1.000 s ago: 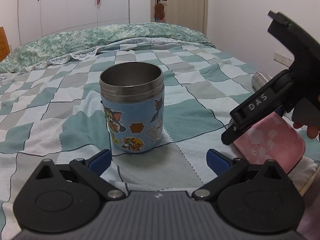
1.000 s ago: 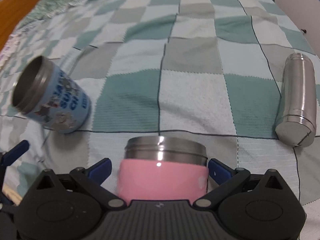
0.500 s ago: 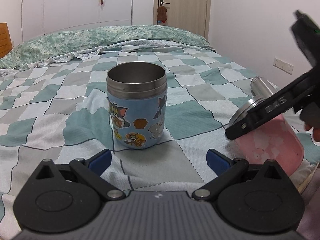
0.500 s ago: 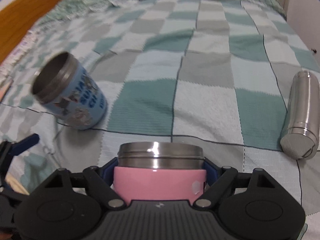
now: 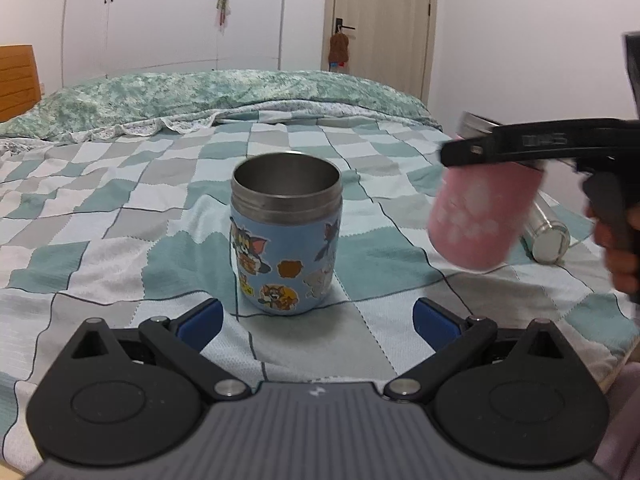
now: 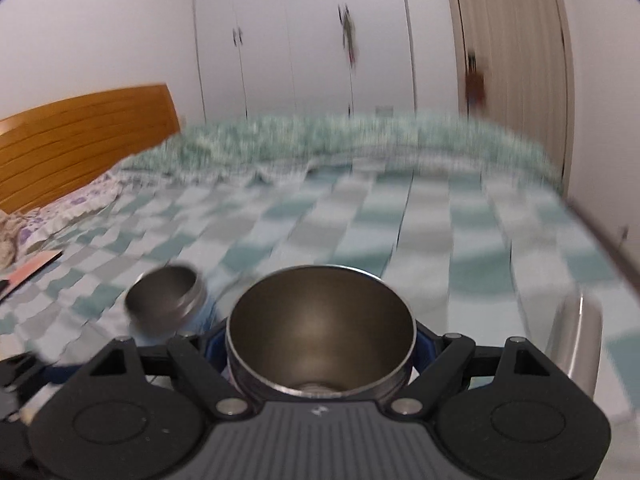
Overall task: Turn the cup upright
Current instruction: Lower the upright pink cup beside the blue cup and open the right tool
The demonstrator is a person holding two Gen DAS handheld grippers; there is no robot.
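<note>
Currently, from my left wrist view, the left gripper (image 5: 316, 316) sits low at the near edge of the bed (image 5: 120, 208), its blue fingers (image 5: 200, 318) spread wide and holding nothing. The blue cartoon cup (image 5: 286, 232) stands upright just beyond them, mouth up, free of both pads; I judge the spread is there to leave it clear. To the right, the right gripper (image 5: 496, 148) carries the pink cup (image 5: 482, 216) off the quilt, tilted, its steel rim up and slightly toward the far side. Gripping it across the body leaves the base free to be set down. A steel flask (image 5: 550, 232) lies on its side behind it, far right.

From my right wrist view, heavily blurred, the pink cup (image 6: 320, 328) fills the near centre with its open mouth facing the lens and the right gripper (image 6: 320, 350) clamped on its sides. The blue cartoon cup (image 6: 168, 308) shows at near left, the flask (image 6: 580, 336) at right. I judge the flip nearly complete, placement outstanding. The soft quilt could let the base tip.
</note>
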